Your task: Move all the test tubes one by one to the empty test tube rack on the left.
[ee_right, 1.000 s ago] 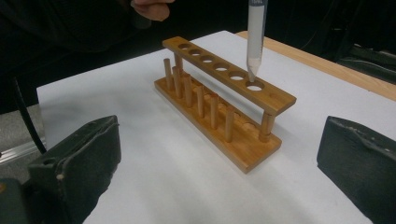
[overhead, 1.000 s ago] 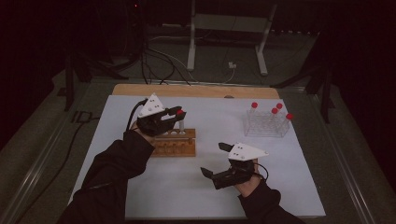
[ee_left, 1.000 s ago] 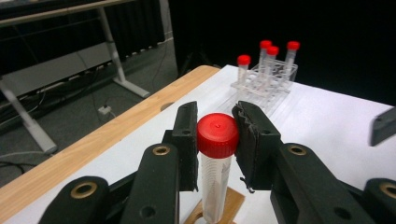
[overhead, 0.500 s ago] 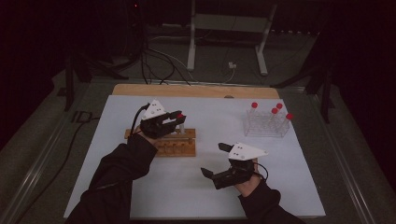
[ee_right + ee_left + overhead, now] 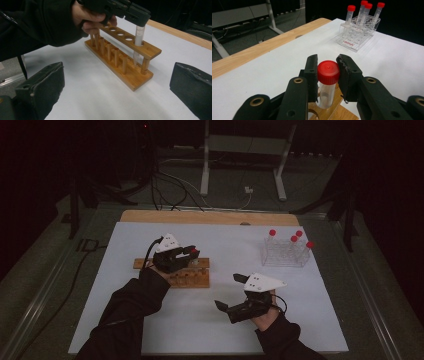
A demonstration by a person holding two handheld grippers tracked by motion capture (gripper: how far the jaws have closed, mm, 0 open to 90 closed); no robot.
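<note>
The white tabletop point(image 5: 210, 330) carries a wooden rack point(image 5: 125, 53) at its left-centre and a clear plastic rack point(image 5: 358, 32) of red-capped tubes far to the right. The left tongs point(image 5: 327, 75) are pinching a red-capped tube point(image 5: 327, 86) just under its cap; the tube stands upright between the pads, its lower end through the wooden rack's end hole. The right tongs point(image 5: 117, 86) hang spread and empty, near that rack.
</note>
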